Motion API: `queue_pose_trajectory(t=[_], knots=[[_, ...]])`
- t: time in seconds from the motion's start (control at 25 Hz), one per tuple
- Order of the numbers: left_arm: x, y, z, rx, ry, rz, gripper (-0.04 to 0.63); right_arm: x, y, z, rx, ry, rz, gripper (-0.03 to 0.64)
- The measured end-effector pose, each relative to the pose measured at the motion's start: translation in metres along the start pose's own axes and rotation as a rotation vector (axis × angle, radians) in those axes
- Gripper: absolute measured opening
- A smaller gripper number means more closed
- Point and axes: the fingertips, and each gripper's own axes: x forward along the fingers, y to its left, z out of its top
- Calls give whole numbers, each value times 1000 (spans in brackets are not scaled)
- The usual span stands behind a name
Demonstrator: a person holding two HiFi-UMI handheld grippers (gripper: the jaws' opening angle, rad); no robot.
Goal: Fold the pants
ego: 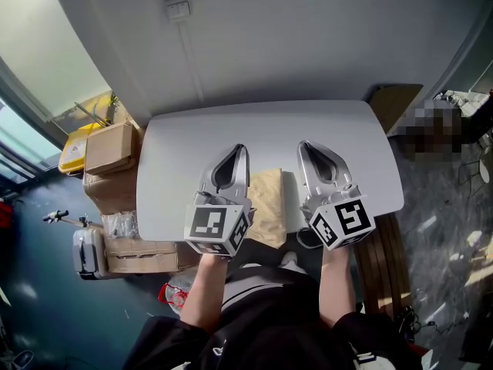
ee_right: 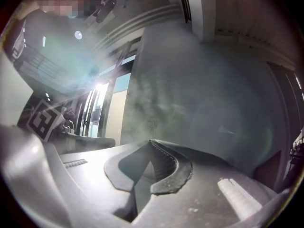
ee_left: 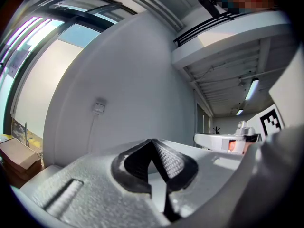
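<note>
Cardboard boxes (ego: 112,146) stand stacked on the floor at the table's left side, with a yellow container (ego: 75,145) behind them. What any of them holds cannot be seen.

On the white table (ego: 231,133), the tan pants (ego: 269,203) lie folded into a compact rectangle at the near edge, in front of the person. The left gripper (ego: 239,151) and the right gripper (ego: 303,146) are held side by side above the tabletop, pointing toward the far wall. The pants lie below and between them, touched by neither.

The left gripper view shows the left gripper (ee_left: 152,142) with its jaws clenched tip to tip, nothing between them and only wall beyond. The right gripper view shows the right gripper (ee_right: 151,142) likewise clamped together on nothing. The pants appear in neither gripper view.
</note>
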Motion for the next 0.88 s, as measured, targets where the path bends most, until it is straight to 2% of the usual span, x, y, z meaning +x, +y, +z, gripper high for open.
queue_pose_trajectory(t=[0.88], knots=[[4, -3, -1, 3, -3, 6, 3, 4, -2, 1, -13, -3, 19, 5]])
